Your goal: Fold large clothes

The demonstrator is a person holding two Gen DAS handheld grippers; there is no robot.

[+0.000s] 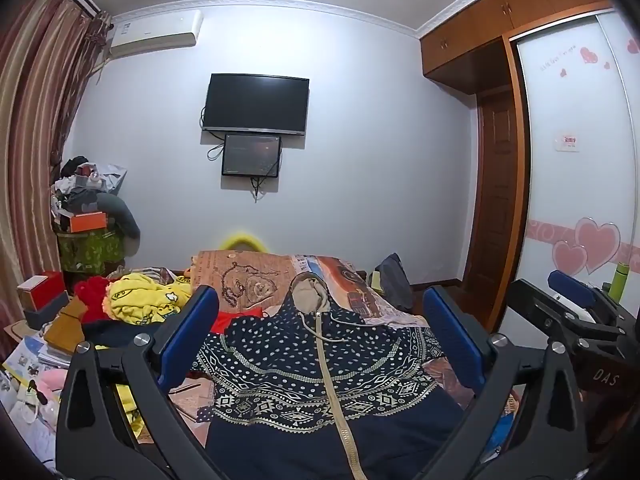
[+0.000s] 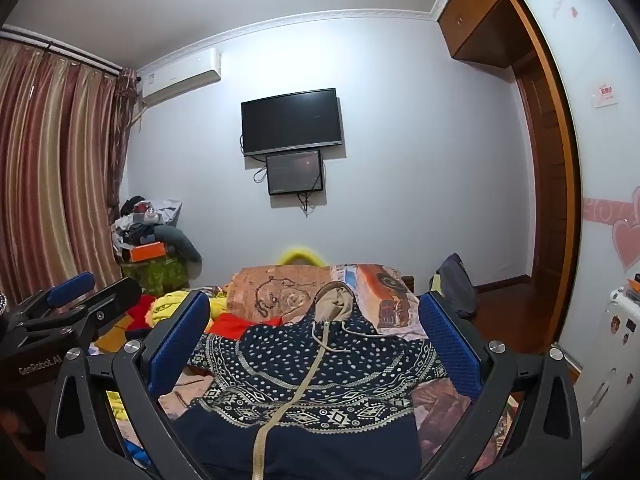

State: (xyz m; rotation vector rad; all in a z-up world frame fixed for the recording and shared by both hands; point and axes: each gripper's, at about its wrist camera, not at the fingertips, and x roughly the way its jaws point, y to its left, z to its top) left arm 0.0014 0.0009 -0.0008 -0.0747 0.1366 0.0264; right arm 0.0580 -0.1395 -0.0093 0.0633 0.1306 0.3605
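Note:
A navy zip hoodie (image 1: 320, 368) with white dots, a patterned band and a beige hood lies flat on the bed, hood toward the far wall. It also shows in the right wrist view (image 2: 316, 376). My left gripper (image 1: 320, 320) is open above the hoodie, holding nothing. My right gripper (image 2: 314, 320) is open above the hoodie, empty. The right gripper shows at the right edge of the left wrist view (image 1: 568, 304). The left gripper shows at the left edge of the right wrist view (image 2: 72, 296).
The bed (image 1: 248, 276) has a patterned cover. Yellow and red clothes (image 1: 140, 300) are piled on its left. Boxes and books (image 1: 44, 320) crowd the left side. A cluttered stand (image 1: 88, 220) is in the corner. A wardrobe (image 1: 580, 160) stands on the right.

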